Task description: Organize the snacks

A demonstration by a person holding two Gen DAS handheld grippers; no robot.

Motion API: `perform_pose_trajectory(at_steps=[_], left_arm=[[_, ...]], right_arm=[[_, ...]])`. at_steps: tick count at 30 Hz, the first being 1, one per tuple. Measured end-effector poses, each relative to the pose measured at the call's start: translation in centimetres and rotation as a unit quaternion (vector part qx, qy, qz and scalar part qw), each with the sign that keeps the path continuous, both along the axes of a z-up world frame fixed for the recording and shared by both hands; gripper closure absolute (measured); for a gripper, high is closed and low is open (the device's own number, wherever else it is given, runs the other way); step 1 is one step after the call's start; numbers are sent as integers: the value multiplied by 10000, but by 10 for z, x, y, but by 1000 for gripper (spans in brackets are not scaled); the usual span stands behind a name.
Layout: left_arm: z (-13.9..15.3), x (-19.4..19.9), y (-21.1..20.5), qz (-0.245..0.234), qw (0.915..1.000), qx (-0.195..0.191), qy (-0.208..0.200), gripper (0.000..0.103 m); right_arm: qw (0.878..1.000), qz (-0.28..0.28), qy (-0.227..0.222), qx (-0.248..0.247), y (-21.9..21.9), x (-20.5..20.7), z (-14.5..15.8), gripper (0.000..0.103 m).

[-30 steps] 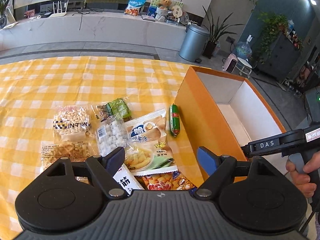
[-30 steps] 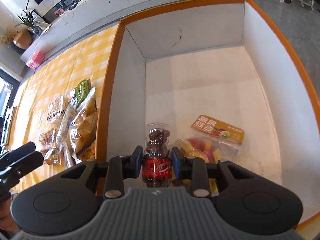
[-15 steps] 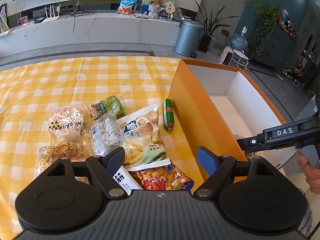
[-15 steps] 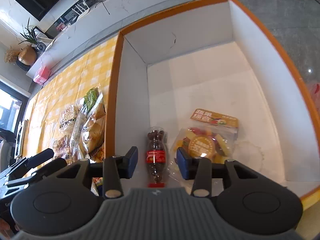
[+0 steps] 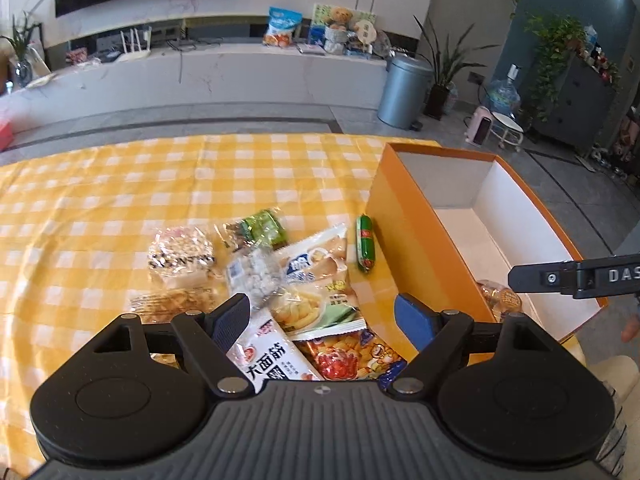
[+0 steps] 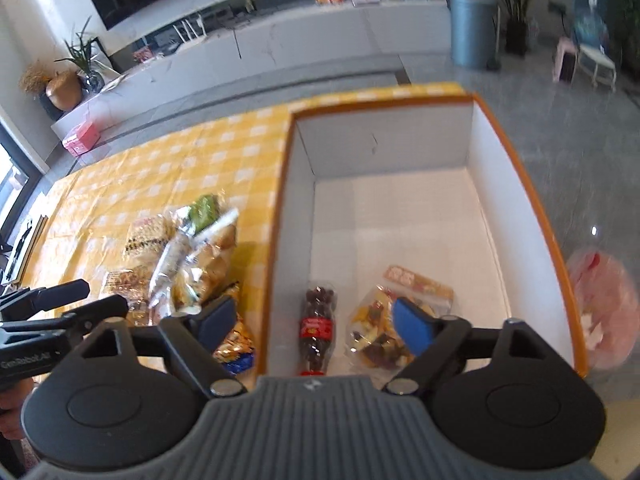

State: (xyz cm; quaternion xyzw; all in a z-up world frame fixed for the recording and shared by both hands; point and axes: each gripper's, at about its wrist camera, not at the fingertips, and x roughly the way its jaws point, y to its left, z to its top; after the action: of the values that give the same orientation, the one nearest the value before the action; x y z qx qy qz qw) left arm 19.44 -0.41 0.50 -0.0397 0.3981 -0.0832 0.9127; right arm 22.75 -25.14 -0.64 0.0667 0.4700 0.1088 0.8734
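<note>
Left wrist view: left gripper tilted down over the near edge of the yellow checked tablecloth, jaws apart, nothing gripped, the snack pile below them. A green sausage lies just beside the left wall of the orange box, which sits at the cloth's right edge. The right gripper's finger pokes in over the box's near right corner. Right wrist view: right gripper above the box's near end, angled down, jaws just opened wide, nothing between the pads. Inside the box, near its near-left corner, a cola-shaped candy bottle lies flat; a mixed fruit snack bag lies just right of it. Rest of box floor bare.
</note>
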Motion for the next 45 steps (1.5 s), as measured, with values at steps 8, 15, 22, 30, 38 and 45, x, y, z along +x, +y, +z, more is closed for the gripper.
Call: perform_pose_trajectory(at_steps=[8, 15, 22, 30, 38, 45], left_arm=[[11, -18, 6, -82, 9997, 205, -135, 7], [10, -29, 30, 435, 9982, 387, -157, 7], [-3, -24, 83, 755, 9969, -161, 177, 7], [-40, -5, 129, 1134, 9896, -253, 851, 12], [-75, 6, 154, 1201, 9785, -674, 1539, 12], [-87, 11, 149, 872, 9801, -648, 1664, 12]], right_arm=[[9939, 18, -777, -781, 41, -32, 35, 3], [9933, 242, -985, -561, 71, -53, 47, 3], [9953, 152, -956, 74, 108, -59, 27, 14], [9990, 296, -33, 347, 143, -41, -44, 42], [9985, 247, 464, 174, 150, -15, -95, 50], [9971, 520, 467, -286, 161, -19, -113, 49]])
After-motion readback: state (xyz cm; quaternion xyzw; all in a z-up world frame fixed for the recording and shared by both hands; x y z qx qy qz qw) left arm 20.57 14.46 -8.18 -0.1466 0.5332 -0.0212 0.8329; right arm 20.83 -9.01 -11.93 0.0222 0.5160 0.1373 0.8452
